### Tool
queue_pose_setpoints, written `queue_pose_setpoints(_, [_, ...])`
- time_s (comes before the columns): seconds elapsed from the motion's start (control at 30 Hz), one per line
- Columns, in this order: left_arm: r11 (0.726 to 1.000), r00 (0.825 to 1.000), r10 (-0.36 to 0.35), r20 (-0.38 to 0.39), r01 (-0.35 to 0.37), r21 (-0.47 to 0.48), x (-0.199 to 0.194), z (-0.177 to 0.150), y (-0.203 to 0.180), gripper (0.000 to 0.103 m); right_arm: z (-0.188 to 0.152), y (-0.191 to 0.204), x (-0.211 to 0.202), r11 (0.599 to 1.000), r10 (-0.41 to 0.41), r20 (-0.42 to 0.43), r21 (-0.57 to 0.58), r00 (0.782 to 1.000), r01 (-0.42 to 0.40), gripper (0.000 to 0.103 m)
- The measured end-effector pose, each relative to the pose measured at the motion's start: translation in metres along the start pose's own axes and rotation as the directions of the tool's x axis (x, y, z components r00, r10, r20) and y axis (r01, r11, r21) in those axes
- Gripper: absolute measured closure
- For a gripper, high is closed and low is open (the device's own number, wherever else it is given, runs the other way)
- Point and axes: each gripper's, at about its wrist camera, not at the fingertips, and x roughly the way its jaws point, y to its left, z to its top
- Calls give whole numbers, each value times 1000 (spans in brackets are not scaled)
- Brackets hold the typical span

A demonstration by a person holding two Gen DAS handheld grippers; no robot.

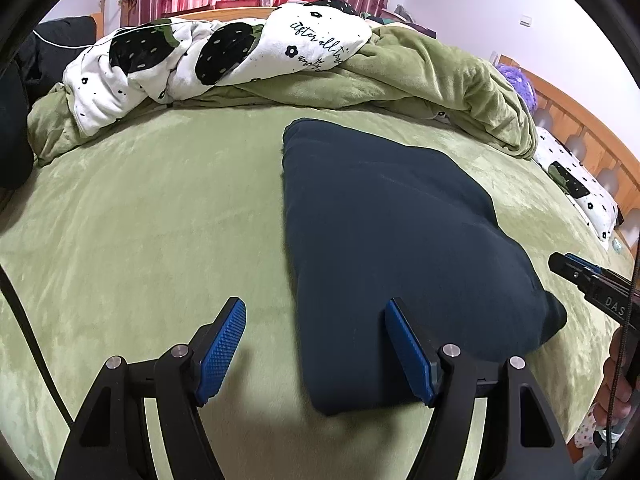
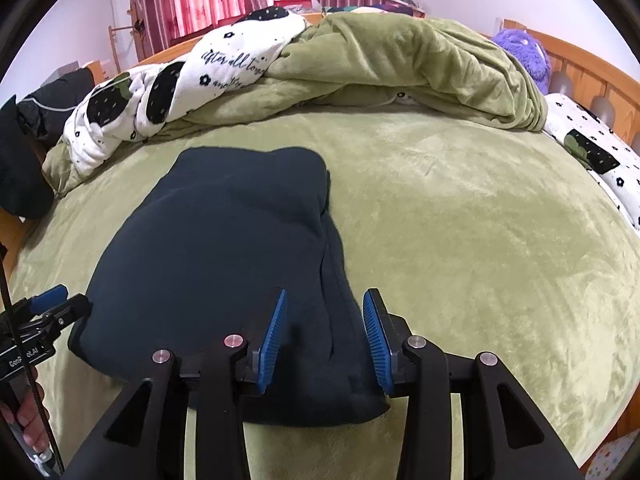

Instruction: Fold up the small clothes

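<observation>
A dark navy garment (image 1: 384, 248) lies folded into a thick oblong on the green bedspread (image 1: 160, 216); it also shows in the right wrist view (image 2: 224, 248). My left gripper (image 1: 316, 308) is open and empty, its jaws straddling the garment's near left edge. My right gripper (image 2: 325, 300) is open and empty, just above the garment's near right corner. Each gripper shows at the edge of the other's view: the right (image 1: 592, 284) and the left (image 2: 48, 308).
A rumpled green blanket (image 2: 400, 60) and a white quilt with black print (image 1: 208, 56) are heaped along the far side of the bed. A pillow (image 2: 600, 160) and wooden headboard (image 1: 592, 144) are at right, with a purple plush toy (image 2: 524, 52).
</observation>
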Motion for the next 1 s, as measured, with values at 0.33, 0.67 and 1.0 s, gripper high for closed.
queue_pose_setpoints(0.33, [1000,1000,2,-8,-2,-12,0,-5,5,32,-7,4,1,1000,-7,-7,0,1000,7,64])
queue_pose_setpoints(0.67, [1000,1000,3,0,-3,0,0,-8,6,32,-7,8,5,1000,-23,-12,-1,1000,23,61])
queue_pose_setpoints(1.0, [1000,1000,3,1,-3,-2,-1,-10,5,32,-8,10,3,1000,-21,-7,1,1000,21,59])
